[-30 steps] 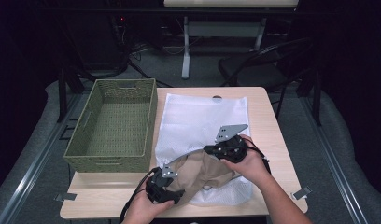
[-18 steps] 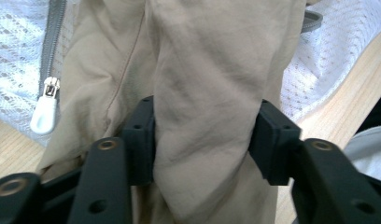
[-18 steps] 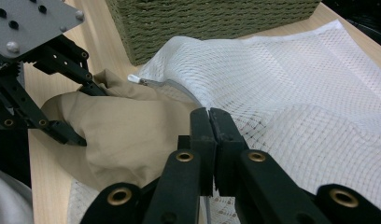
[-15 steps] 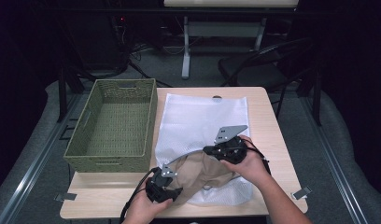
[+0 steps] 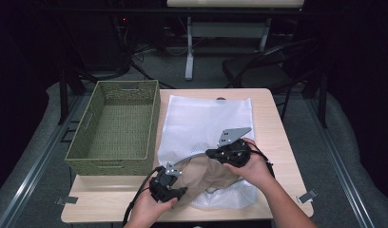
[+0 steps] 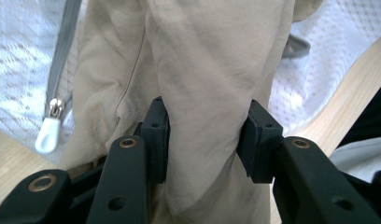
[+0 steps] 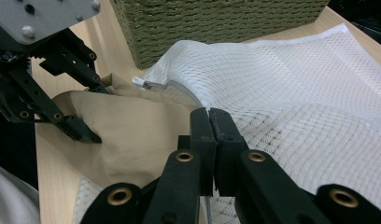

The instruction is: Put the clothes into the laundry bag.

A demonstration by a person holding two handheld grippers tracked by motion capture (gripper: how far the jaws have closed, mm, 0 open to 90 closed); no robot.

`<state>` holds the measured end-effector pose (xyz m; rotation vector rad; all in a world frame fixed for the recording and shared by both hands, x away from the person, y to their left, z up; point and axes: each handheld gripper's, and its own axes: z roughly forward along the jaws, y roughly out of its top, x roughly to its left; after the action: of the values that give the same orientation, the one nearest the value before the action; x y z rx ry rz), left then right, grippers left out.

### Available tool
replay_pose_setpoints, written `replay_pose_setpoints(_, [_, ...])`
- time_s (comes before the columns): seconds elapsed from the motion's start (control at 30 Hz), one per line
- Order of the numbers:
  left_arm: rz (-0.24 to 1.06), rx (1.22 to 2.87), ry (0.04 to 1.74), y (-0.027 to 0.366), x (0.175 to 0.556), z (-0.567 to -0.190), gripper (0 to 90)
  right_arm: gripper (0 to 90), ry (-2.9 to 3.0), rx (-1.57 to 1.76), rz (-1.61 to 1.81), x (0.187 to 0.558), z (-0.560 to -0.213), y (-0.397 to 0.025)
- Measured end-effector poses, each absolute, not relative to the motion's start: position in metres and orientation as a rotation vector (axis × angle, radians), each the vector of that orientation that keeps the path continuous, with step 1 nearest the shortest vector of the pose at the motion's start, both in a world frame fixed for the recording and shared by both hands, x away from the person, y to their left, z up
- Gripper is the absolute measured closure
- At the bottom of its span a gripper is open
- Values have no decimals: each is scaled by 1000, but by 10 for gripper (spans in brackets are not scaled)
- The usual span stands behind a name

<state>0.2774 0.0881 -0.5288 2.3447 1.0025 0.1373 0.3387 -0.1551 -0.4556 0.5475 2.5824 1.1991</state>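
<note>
**Beige garment at mesh bag mouth**

Left gripper [image 5: 177, 189] clamped the beige garment [image 6: 212, 84], at 6 o'clock on the table [image 5: 273, 128]. Right gripper [image 7: 210, 122] pinched together on the white mesh bag [image 5: 206, 118] edge. Wicker basket [image 5: 117, 124] sat at 9 o'clock.

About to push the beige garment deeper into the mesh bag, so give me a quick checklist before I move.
1. Left gripper shut on the beige garment: ok, fabric bunched between its jaws.
2. Right gripper holding the white mesh bag at its opening: ok, jaws closed on the mesh edge.
3. Bag mouth open enough: cannot tell.
4. Zipper pull clear of the garment: ok, it lies beside the cloth.
5. Green basket out of the way: ok, beside the bag.
</note>
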Motion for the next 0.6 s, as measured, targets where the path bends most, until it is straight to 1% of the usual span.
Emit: replay_pose_setpoints(0.6, [177, 2320, 1025, 70, 299, -522, 602, 893, 2585, 539, 1206, 337, -455, -153])
